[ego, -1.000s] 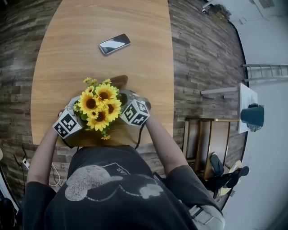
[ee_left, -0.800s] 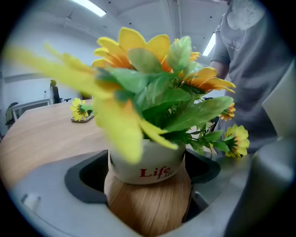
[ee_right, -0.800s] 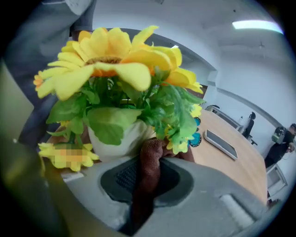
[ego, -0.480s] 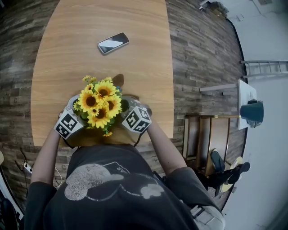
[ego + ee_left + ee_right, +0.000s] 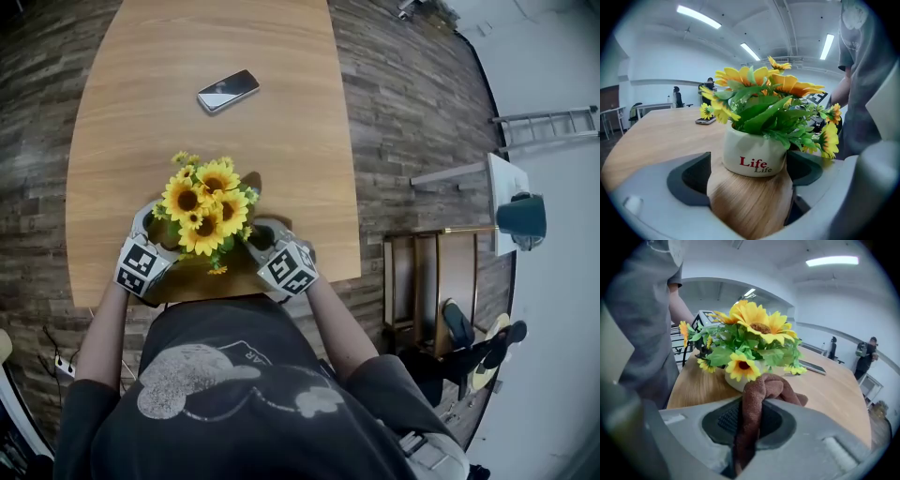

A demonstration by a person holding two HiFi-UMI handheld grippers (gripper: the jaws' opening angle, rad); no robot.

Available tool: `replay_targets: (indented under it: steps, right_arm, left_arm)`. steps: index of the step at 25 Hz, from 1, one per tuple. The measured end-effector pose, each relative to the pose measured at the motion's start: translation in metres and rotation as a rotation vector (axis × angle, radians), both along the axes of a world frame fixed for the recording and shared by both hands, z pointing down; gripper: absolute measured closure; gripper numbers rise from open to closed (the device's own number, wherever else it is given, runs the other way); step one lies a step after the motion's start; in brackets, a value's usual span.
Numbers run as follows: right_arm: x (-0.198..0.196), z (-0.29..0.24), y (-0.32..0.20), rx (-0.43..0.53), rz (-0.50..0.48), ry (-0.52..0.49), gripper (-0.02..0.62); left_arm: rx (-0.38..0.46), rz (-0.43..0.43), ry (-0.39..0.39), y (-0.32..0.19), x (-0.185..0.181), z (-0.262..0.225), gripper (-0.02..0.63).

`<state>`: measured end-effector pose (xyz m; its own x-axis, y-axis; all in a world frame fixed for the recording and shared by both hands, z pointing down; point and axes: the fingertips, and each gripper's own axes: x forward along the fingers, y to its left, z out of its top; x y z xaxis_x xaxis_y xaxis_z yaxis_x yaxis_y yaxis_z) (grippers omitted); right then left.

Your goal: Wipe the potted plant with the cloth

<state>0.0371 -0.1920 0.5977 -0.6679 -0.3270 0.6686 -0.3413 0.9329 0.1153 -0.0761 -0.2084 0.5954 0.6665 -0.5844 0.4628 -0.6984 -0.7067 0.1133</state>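
potted plant [image 5: 754, 152] sits at the table's [image 5: 169, 56] near edge, between the left gripper's [image 5: 750, 180] wide-apart jaws. right gripper [image 5: 750, 420] pinches the cloth [image 5: 761, 392] just beside it; wiping seems barely started.

Our left gripper [image 5: 750, 172] at 8 o'clock of the potted plant [image 5: 204, 208], right gripper [image 5: 751, 420] with cloth [image 5: 769, 386] at 4, table [image 5: 291, 141] open toward 12, phone [image 5: 228, 91] well beyond

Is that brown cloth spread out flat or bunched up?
Bunched up. The right gripper pinches the brown cloth between its jaws, and the folds bulge in a lump above them.
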Motion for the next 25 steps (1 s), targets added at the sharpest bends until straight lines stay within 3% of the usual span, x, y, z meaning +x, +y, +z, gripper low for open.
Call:
replay_targets:
  steps: [6, 9, 14, 18, 25]
  right_arm:
    - [0.036, -0.031, -0.02, 0.01, 0.432, -0.213, 0.551]
    - [0.057, -0.041, -0.017, 0.035, 0.584, -0.266, 0.551]
    - [0.079, -0.054, -0.006, 0.067, 0.735, -0.321, 0.551]
    - [0.089, -0.061, 0.0, 0.073, 0.793, -0.368, 0.551]
    - [0.099, -0.081, 0.016, 0.144, 0.812, -0.411, 0.551]
  left_arm:
    - [0.007, -0.145, 0.072, 0.004, -0.024, -0.021, 0.071]
    - [0.015, -0.172, 0.11, 0.01, -0.031, -0.025, 0.094]
    - [0.032, -0.171, 0.127, 0.002, -0.043, -0.025, 0.158]
    - [0.071, -0.222, 0.153, -0.008, -0.051, -0.04, 0.218]
    - [0.101, -0.442, 0.192, 0.004, -0.081, -0.055, 0.411]
